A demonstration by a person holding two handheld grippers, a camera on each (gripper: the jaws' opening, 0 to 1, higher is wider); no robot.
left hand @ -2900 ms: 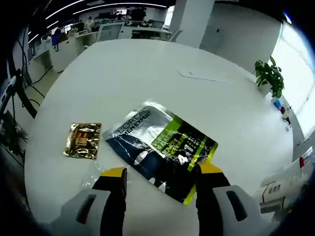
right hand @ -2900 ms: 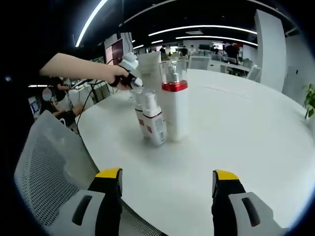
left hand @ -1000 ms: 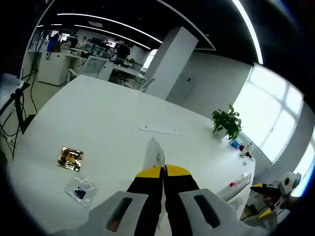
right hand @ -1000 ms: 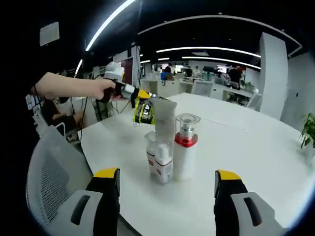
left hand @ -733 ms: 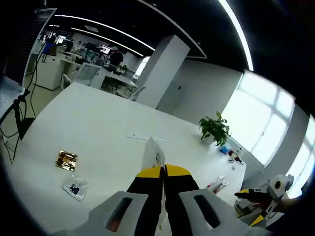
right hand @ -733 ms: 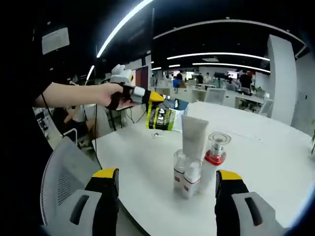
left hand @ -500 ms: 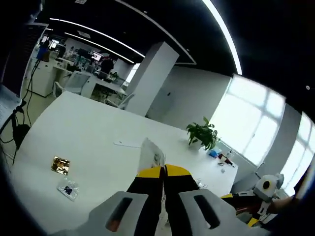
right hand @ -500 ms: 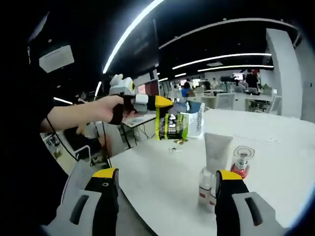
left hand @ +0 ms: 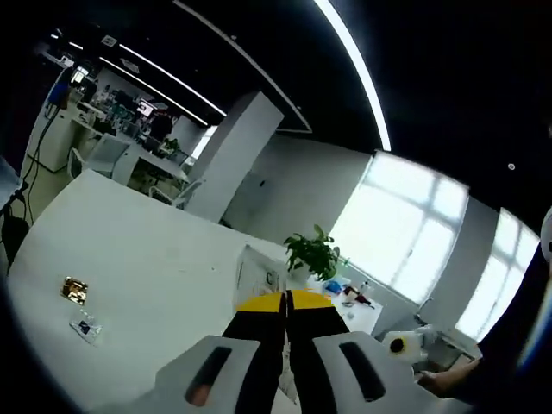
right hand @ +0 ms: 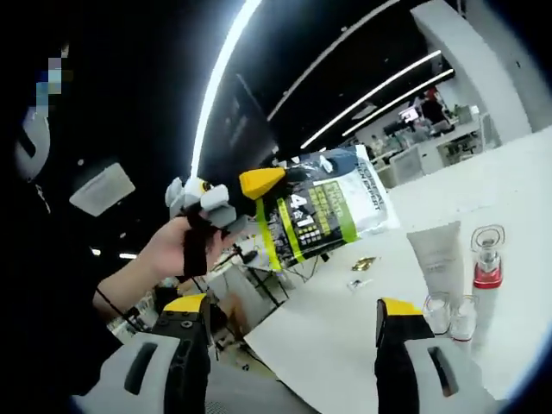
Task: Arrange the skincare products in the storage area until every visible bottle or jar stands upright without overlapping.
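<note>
My left gripper [left hand: 286, 298] is shut on a silver, black and green skincare packet [left hand: 257, 278], seen edge-on and held high above the white table [left hand: 129, 250]. In the right gripper view the same left gripper [right hand: 263, 183], held by a hand [right hand: 172, 246], grips that packet [right hand: 326, 210] by one end in the air. My right gripper [right hand: 293, 306] is open with nothing between its jaws. At the right of that view a white tube [right hand: 438, 253], a pump bottle with a red collar [right hand: 486, 260] and two small clear-capped bottles [right hand: 448, 315] stand upright together.
A gold sachet [left hand: 74, 289] and a small clear sachet [left hand: 84, 326] lie on the table, the gold sachet [right hand: 365, 263] also left of the bottles. A potted plant [left hand: 312, 253] and small items [left hand: 349, 293] sit at the far edge. Office desks stand beyond.
The left gripper closed on the packet and lifted it off the table, rising higher. Both views have tilted upward and pulled away from the table. The right gripper stays open.
</note>
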